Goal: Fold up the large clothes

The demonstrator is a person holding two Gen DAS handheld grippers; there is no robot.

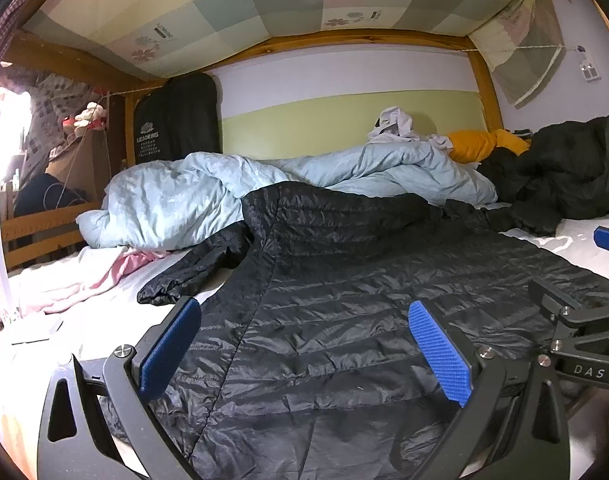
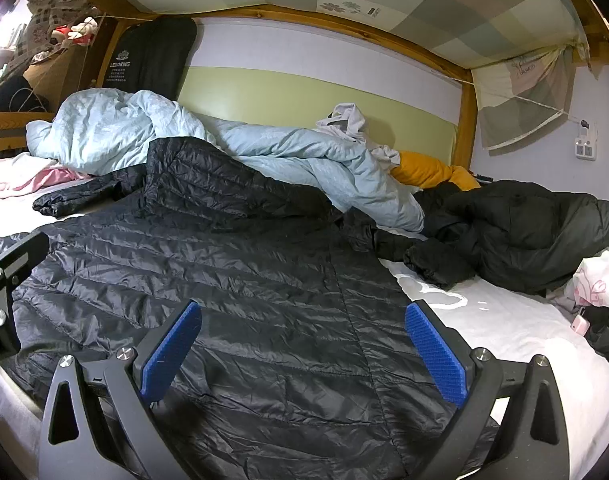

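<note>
Jacket job, bottom bunk. Far left in the left wrist view: wooden bed rail (image 1: 44,232), pink cloth (image 1: 104,276) crumpled on the white sheet (image 1: 576,248). Just right of that, a sleeve of the black quilted jacket (image 1: 324,320) trails out onto the sheet, touching the pink cloth's edge area, can't tell if they overlap.

My left claw (image 1: 304,352) hovers over the jacket's near hem, blue pads (image 1: 168,352) spread wide, nothing between them. Jacket lies mostly flat, back up, seam running down under the left pad; its top end is bunched up against the light blue duvet (image 1: 176,204). Duvet is heaped along the wall side, a black bag with white lettering (image 1: 176,120) standing upright behind it.

Further right: white garment (image 1: 392,124) on top of the duvet, mustard yellow cloth (image 1: 480,144) beside it, then a second dark coat (image 1: 564,172) piled at the right end of the bed.

My right claw (image 2: 304,352) sits over the jacket's right half near the hem, jaws equally wide apart, holding nothing. Its right pad is over the jacket edge where the fabric meets bare sheet. From the right wrist view the jacket (image 2: 232,280) fills the middle, the dark coat (image 2: 524,232) lies right of it with a cuff touching or nearly touching the jacket's far sleeve. White-and-pink floral fabric (image 2: 600,276) at the far right edge.
</note>
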